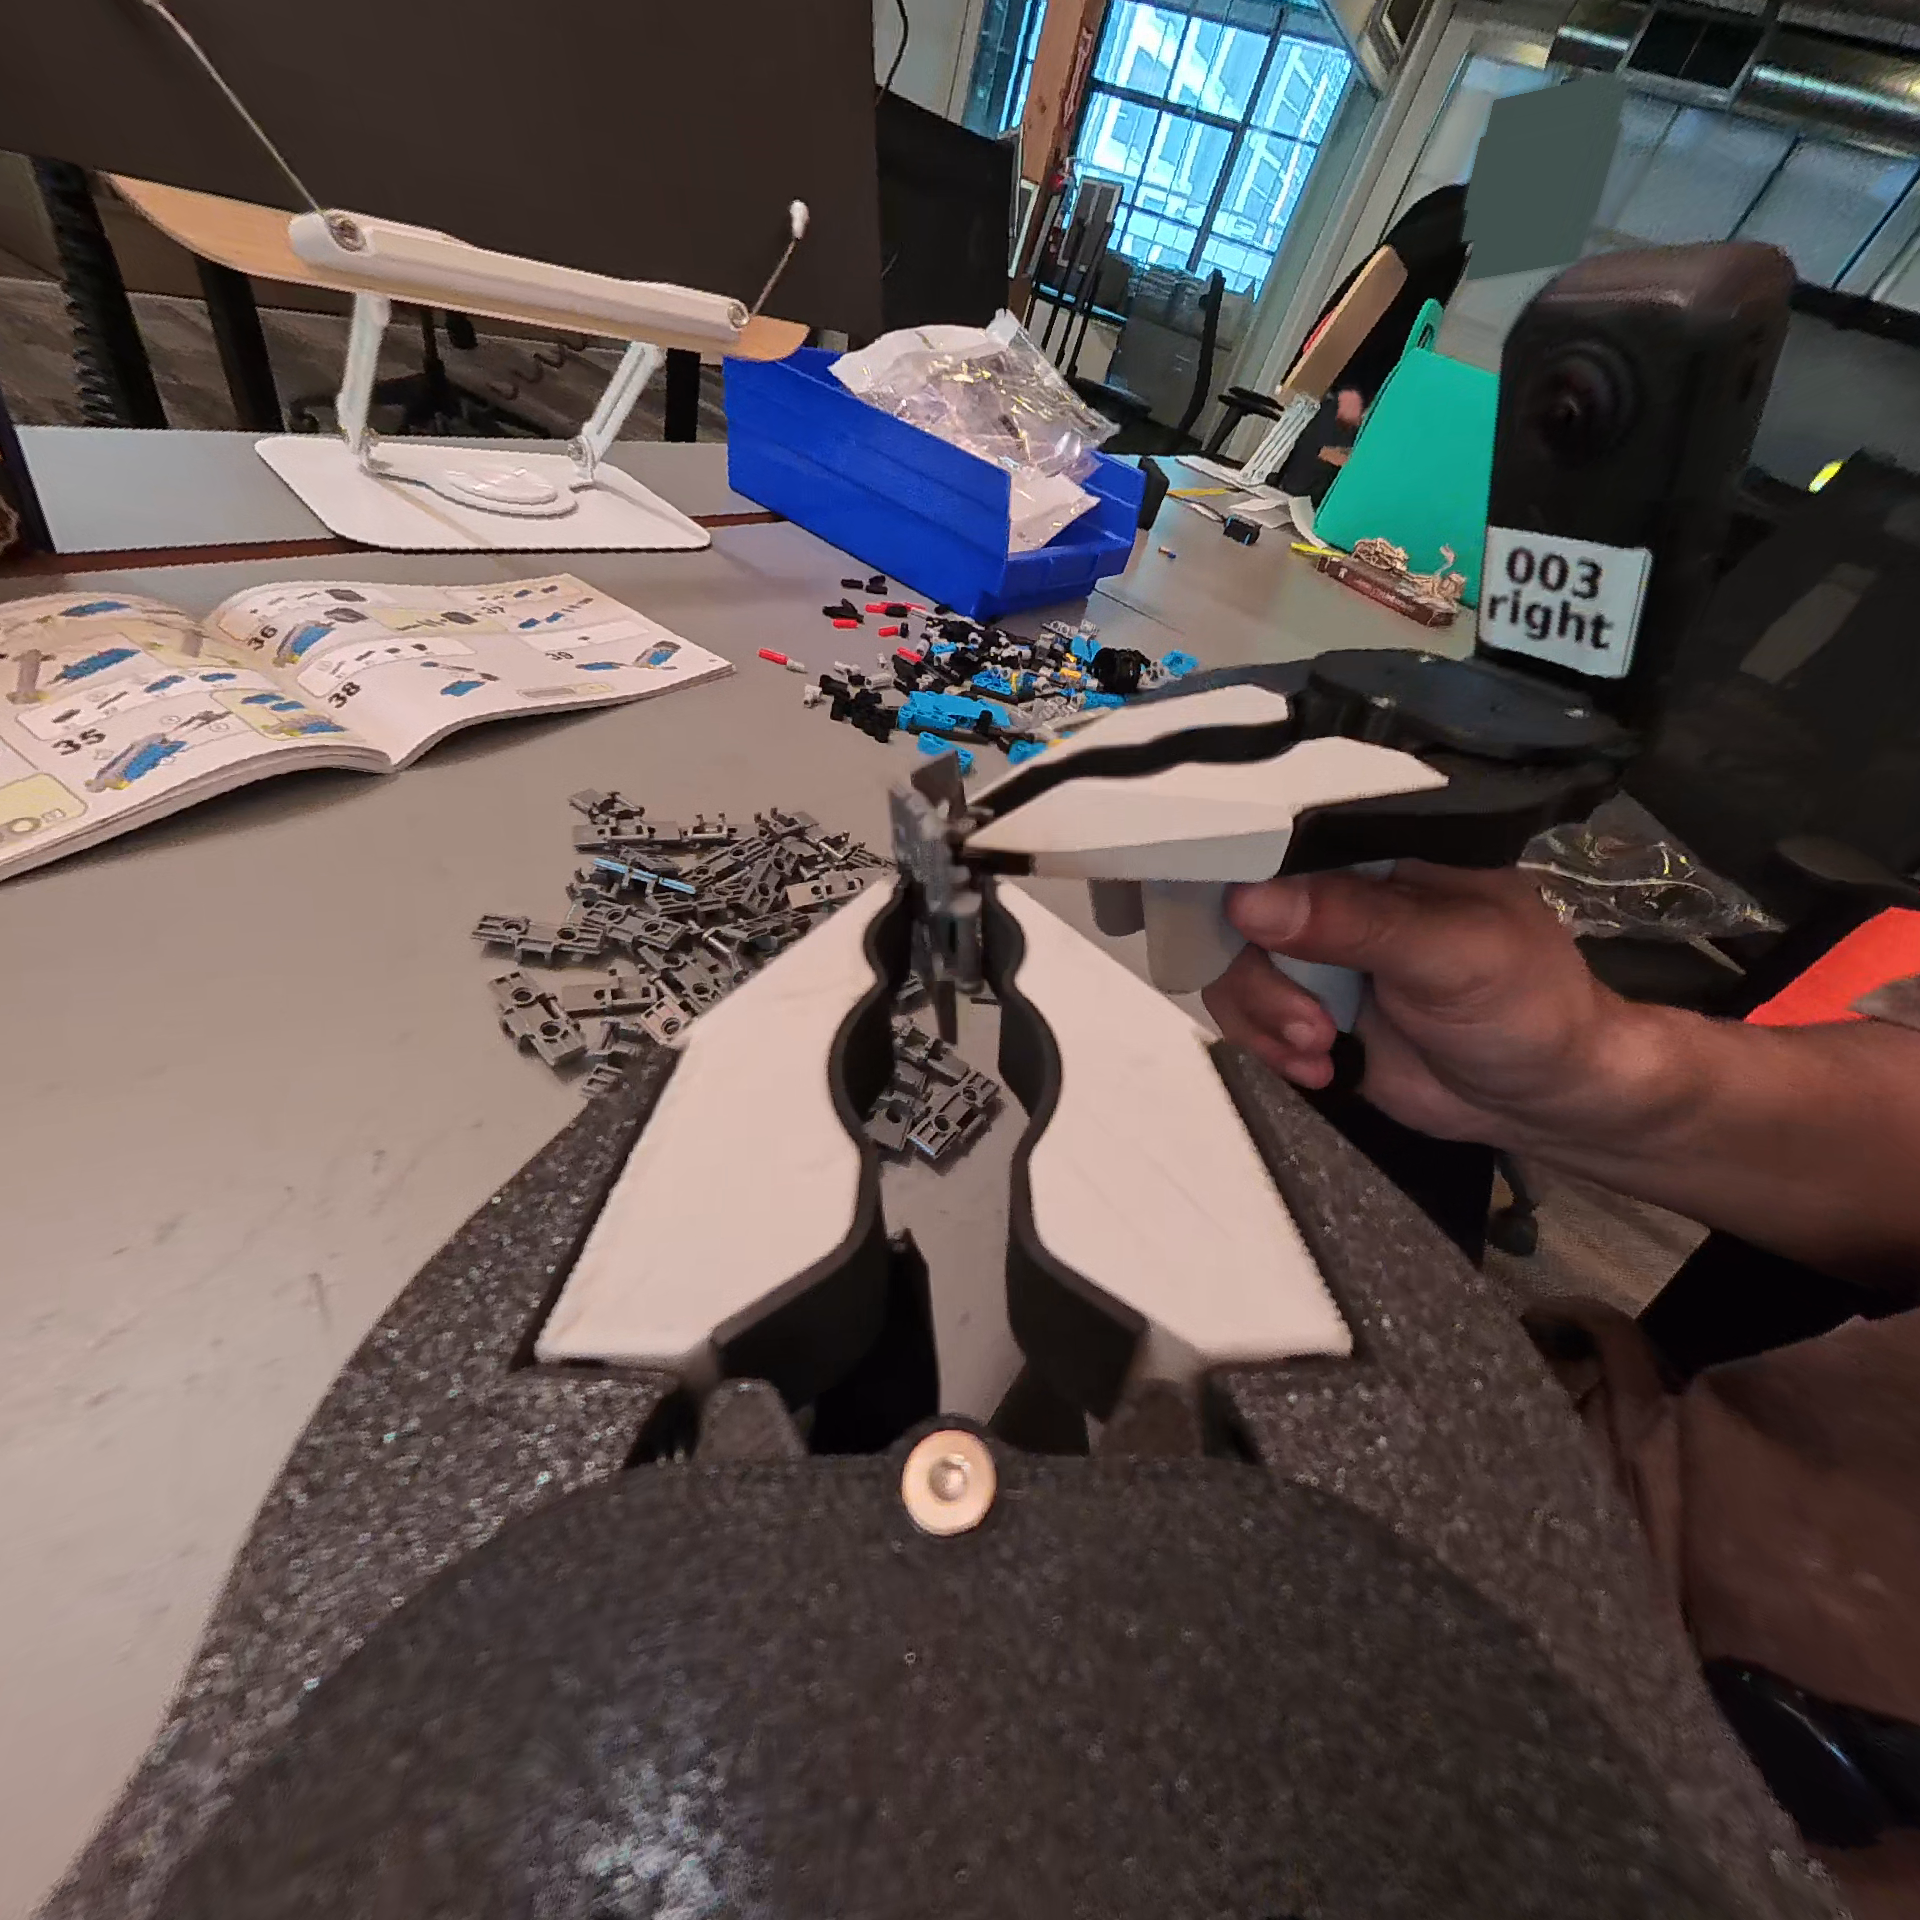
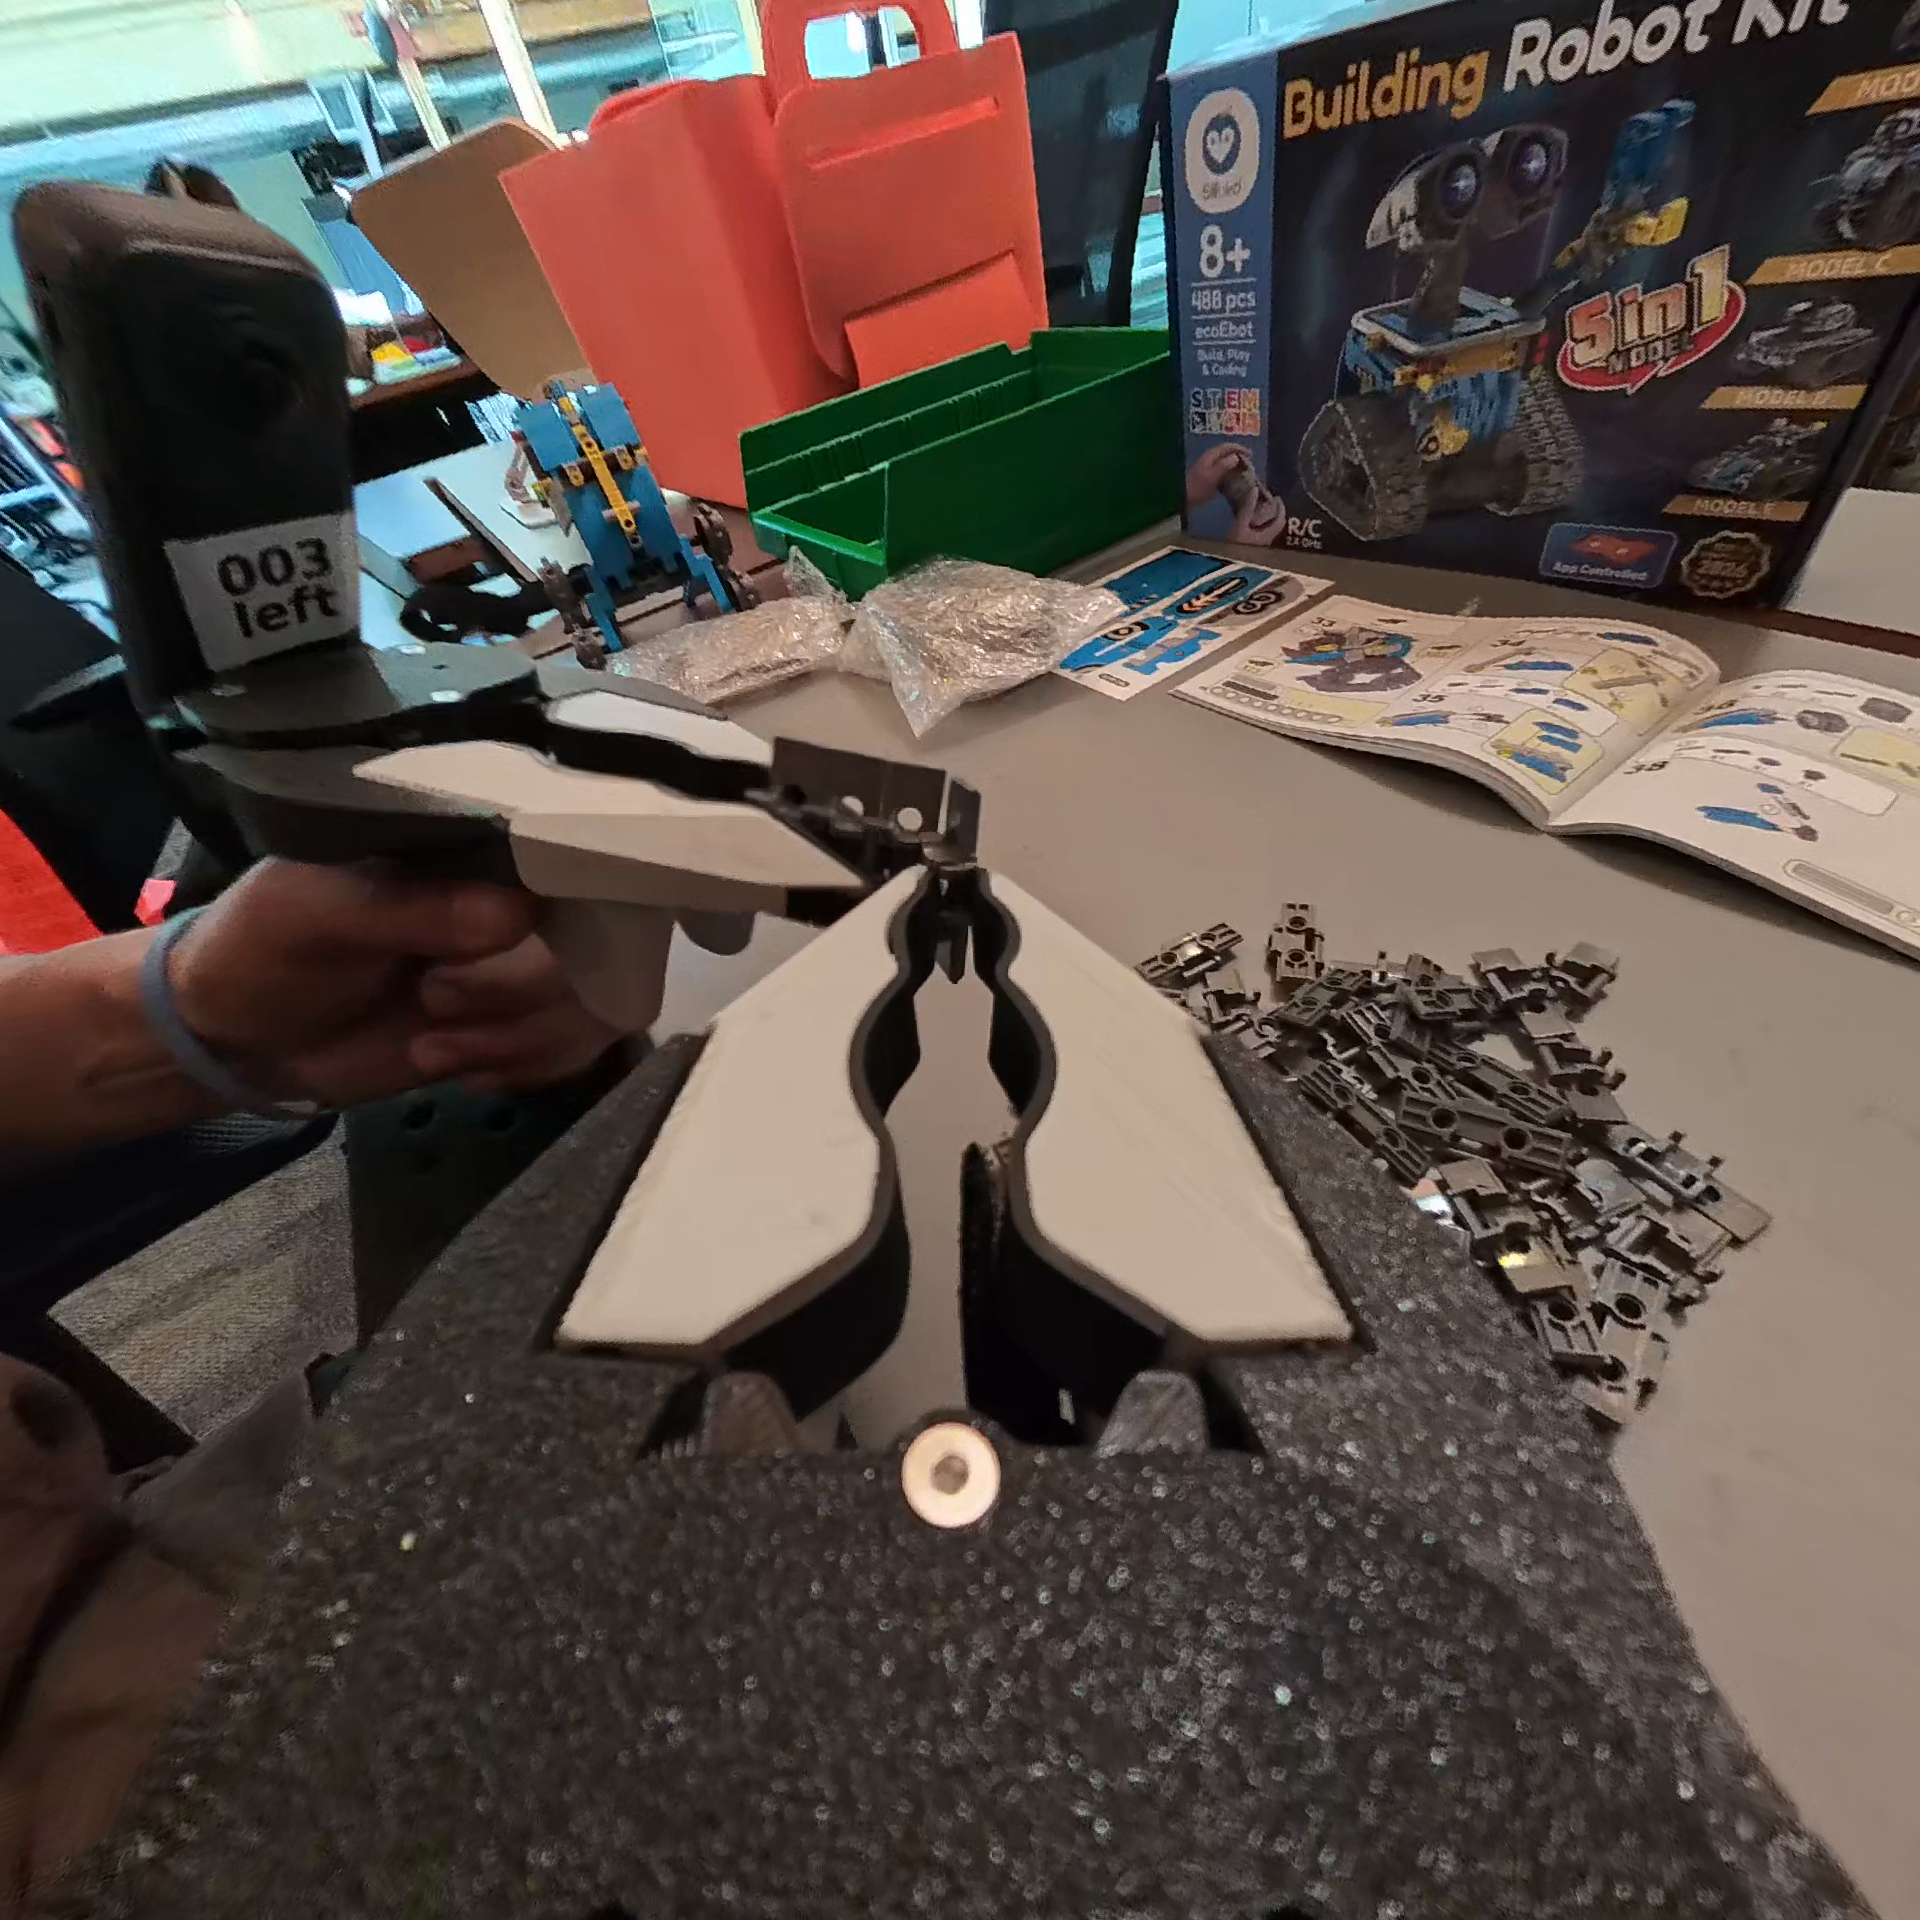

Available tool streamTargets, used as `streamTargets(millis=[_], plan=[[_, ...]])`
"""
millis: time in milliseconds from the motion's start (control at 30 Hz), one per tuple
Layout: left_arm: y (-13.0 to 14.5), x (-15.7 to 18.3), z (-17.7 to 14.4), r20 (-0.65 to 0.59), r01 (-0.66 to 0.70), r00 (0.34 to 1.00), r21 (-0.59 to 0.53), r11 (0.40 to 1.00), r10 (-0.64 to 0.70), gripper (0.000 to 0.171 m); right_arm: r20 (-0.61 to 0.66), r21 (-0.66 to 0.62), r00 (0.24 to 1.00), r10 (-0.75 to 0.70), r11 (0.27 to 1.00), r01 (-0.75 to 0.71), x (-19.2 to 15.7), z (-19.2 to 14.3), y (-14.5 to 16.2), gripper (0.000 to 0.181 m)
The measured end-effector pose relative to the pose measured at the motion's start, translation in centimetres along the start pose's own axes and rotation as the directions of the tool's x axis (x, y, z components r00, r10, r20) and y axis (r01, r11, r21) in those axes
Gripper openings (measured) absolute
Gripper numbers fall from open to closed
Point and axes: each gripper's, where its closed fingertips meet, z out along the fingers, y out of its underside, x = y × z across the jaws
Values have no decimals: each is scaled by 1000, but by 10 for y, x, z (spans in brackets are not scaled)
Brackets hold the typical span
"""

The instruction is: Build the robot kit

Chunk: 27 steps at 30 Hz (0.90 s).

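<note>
**Two grippers meet over a pile of grey links**

The left gripper (image 1: 940, 904) has its jaws pinching a short chain of grey track links (image 2: 883, 805). The right gripper (image 2: 951, 904) has its jaws pressed on a single grey link (image 2: 951, 935), tip to tip with the chain. Beneath the jaws, loose track links (image 1: 665, 914) lie heaped on the tabletop (image 1: 208, 1091); beyond them, an open instruction booklet (image 1: 312, 665).

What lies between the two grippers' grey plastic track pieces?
Nothing visible. The linked grey plastic track strip in the left gripper and the single grey link in the right gripper meet directly above the grey table.
</note>
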Motion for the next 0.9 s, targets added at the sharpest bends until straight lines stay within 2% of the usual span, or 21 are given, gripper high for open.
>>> streamTargets(millis=[167, 533, 900], plan=[[1, -11, -1, 33, 65, 997, -7, 998, -65, 7, -7, 19, 1000, 21, 1000, -21, 2, -2, -2, 6], [-8, -5, -2, 18, 85, 996, 95, 992, -87, 7, -40, 71, 992, 120, 991, -117, 0, 1, -3, 6], [-6, -4, -1, 68, -13, 998, 80, 997, 8, 7, -96, 67, 993, 67, 996, -60, 0, 2, -2, 6]])
